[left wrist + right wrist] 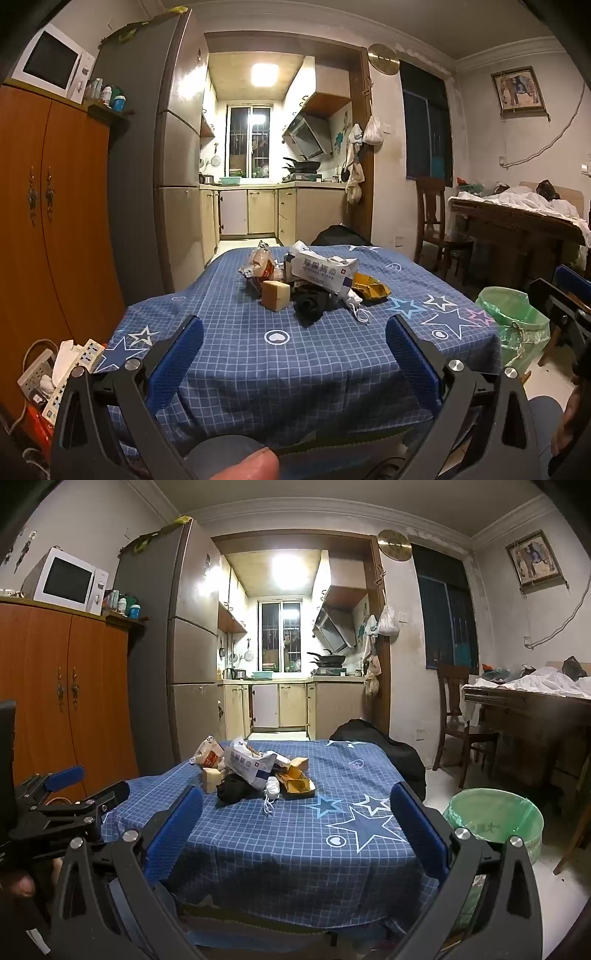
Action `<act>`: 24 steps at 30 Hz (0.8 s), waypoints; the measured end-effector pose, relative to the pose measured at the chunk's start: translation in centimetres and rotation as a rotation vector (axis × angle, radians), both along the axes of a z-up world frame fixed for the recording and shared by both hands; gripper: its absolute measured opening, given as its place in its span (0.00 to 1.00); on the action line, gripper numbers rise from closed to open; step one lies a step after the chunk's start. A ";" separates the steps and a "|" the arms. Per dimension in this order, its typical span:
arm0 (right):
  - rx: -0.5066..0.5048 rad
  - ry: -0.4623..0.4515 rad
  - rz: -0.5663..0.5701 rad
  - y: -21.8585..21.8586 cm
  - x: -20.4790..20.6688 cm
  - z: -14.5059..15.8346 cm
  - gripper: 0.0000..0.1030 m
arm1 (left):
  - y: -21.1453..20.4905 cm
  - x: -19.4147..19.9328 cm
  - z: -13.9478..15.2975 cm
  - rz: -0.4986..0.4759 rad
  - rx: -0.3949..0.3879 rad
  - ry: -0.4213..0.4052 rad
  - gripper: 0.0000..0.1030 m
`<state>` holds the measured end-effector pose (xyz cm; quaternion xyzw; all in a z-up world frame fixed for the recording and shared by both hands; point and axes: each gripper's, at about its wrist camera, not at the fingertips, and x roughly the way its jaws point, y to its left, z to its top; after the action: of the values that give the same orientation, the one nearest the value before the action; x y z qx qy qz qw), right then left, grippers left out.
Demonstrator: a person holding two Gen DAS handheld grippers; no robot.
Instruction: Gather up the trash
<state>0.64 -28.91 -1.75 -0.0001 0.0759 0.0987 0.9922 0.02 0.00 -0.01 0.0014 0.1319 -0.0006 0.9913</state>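
From the left wrist view, the left tongs (294, 345) stand wide apart with nothing between their ribbed blue pads, short of the near edge of the worktop (229, 354), which is draped in a soft blue checked cloth with stars. The trash pile (314, 278) sits at about 12 o'clock from the tongs, toward the far half of the cloth: a crinkly foil snack bag (258, 264), a slack white wipes pack (325, 271), a tan cube-shaped block (275, 295), a limp black rag (312, 304), a folded yellow wrapper (369, 288) and a white face mask (356, 308) trailing thin loops. The green-lined bin (515, 314) stands on the floor at 3 o'clock.

From the right wrist view, the right tongs (295, 823) are likewise spread and empty; the left tool shows at 9 o'clock. The pile (255, 771) lies at 11 o'clock, the bin (495, 819) at 3 o'clock, its thin plastic liner folded over the rim.

My guess at risks: the items overlap, so a grab may drag neighbours off the worktop, pinch the loose cloth, or let slick foil slip out.
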 end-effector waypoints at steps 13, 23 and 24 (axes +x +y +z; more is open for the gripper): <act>-0.008 0.017 0.004 0.3 0.1 -0.4 0.95 | 0.2 0.1 -0.6 -0.002 0.002 0.009 0.95; -0.006 0.028 0.001 0.4 0.2 -0.3 0.95 | 0.2 0.0 -0.4 -0.001 0.002 0.014 0.95; -0.005 0.029 0.001 0.4 0.2 -0.3 0.95 | 0.0 0.0 -0.5 -0.001 0.002 0.015 0.95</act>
<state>0.80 -28.47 -2.06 -0.0010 0.0905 0.0989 0.9910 0.06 0.03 -0.52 0.0026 0.1395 -0.0008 0.9902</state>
